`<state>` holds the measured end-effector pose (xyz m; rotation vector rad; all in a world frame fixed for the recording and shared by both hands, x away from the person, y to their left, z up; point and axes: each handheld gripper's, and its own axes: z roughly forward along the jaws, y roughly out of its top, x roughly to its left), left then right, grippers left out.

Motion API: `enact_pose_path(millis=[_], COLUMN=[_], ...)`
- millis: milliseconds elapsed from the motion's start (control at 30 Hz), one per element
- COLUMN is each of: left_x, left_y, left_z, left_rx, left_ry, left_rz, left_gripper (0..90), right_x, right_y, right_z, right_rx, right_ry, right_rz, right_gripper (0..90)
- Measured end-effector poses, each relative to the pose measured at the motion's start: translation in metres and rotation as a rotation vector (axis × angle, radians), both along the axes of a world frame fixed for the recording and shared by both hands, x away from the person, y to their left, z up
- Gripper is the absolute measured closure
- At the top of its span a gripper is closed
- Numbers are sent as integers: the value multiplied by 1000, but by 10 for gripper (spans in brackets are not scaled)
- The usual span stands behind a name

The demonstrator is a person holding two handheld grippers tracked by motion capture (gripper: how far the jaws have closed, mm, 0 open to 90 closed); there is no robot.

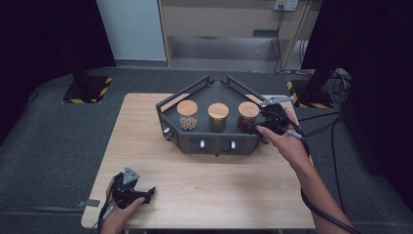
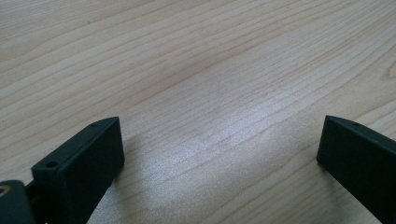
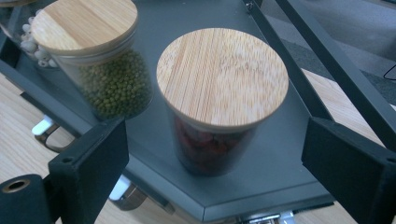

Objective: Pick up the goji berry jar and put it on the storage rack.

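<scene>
One red-bean jar [image 3: 212,140] sits between my right claw's [image 3: 212,154] spread, untouching jaws (left claw [image 2: 219,154] idle, released): glass, slick, weighty, breakable, so I'd grip its body below the lid [image 3: 222,74].

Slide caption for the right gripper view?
Open right tongs facing the red-filled jar on the tray, green-filled jar beside it.

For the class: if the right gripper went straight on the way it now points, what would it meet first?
Most likely the jar of red contents, which stands between the open jaws of the right gripper on the dark tray. The tray's near edge lies lower; depth is hard to judge, so it could touch that first.
</scene>
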<state>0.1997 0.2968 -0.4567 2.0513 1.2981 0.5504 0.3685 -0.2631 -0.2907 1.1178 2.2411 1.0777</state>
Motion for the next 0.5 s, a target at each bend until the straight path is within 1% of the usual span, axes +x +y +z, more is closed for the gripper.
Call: enact_pose_path(millis=[500], left_x=[0], left_y=[0], left_z=[0], left_rx=[0], left_ry=[0], left_rz=[1], left_gripper=[0], right_x=[-17], right_y=[-9], right_z=[-1], right_rx=[1], right_ry=[4], right_rz=[7], right_gripper=[70])
